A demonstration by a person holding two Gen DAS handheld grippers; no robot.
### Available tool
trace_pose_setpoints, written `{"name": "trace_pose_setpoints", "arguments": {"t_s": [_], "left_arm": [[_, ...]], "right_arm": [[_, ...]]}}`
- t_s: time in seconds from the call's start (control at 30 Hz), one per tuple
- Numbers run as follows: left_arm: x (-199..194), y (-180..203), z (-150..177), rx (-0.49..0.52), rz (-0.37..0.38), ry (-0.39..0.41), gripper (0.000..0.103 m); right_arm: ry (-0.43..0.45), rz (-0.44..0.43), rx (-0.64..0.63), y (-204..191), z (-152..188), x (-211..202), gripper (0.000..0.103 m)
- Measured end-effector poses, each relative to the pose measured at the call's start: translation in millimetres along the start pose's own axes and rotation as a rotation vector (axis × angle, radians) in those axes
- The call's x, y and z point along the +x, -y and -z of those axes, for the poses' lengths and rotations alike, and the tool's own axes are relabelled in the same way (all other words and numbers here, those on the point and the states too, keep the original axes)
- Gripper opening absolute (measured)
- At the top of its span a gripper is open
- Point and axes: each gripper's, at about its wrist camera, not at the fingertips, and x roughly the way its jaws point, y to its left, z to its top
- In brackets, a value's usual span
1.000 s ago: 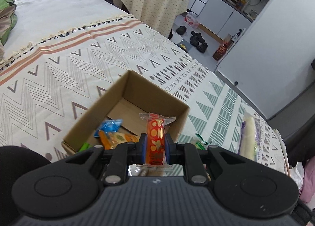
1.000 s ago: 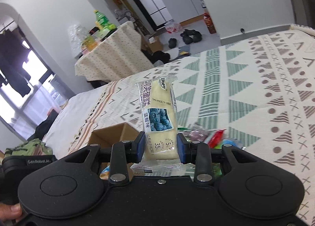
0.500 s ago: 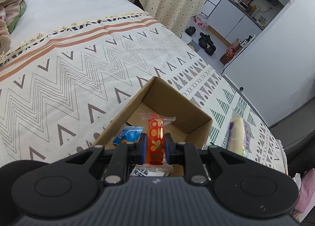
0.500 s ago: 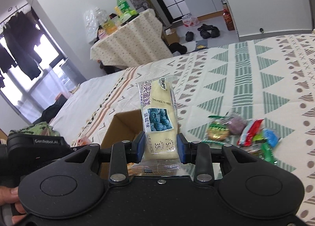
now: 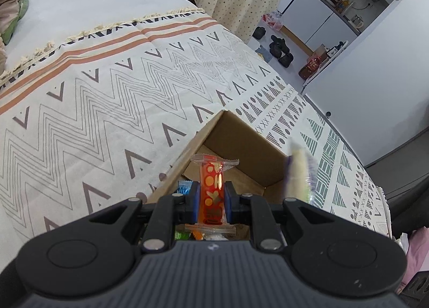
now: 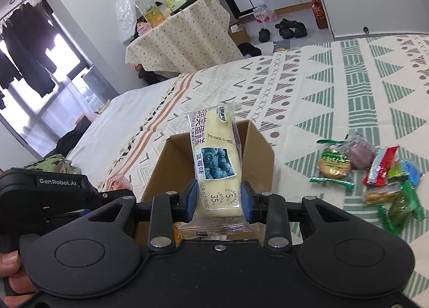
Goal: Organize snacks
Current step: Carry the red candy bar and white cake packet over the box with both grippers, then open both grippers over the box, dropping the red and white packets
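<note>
My left gripper (image 5: 211, 196) is shut on a red-orange candy bar (image 5: 213, 190), held upright over the near edge of an open cardboard box (image 5: 241, 141) on the bed. My right gripper (image 6: 218, 200) is shut on a pale blueberry cake packet (image 6: 215, 163), held upright just before the same box (image 6: 257, 152). That packet shows blurred in the left wrist view (image 5: 297, 176) at the box's right rim. The box holds a few wrapped snacks, among them a blue one (image 5: 185, 187). The left gripper's body shows in the right wrist view (image 6: 53, 190).
A heap of loose wrapped snacks (image 6: 375, 174) lies on the patterned bedspread (image 5: 107, 109) right of the box. Beyond the bed stand a cloth-covered table (image 6: 185, 37) with bottles, shoes on the floor (image 6: 289, 30) and white cabinets.
Both grippers have moved in toward the box with their snacks held. The cake packet now sits at the box's right rim and the candy bar is over its near edge.
</note>
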Motion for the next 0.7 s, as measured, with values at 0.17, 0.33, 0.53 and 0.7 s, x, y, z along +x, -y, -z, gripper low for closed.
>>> {"name": "trace_pose_setpoints", "arguments": {"t_s": [0.17,0.33,0.53,0.7], "left_arm": [[4,4,-5,0.014,0.006,-0.011,0.018],[5,12,-6,0.038,0.019,-0.008,0.020],[3,23,-7,0.058,0.024,-0.010,0.039],[0,26,-5,0.065,-0.024,0.004,0.055]], "right_arm": [[-0.027,0.015,-0.020,-9,-1,11,0.049],[-0.008,0.041,-0.019,-5,-2,1,0.064],[-0.028,0.082,0.017,12,-6,-6,0.067],[-0.035,0.093,0.027,21,-9,-13,0.068]]}}
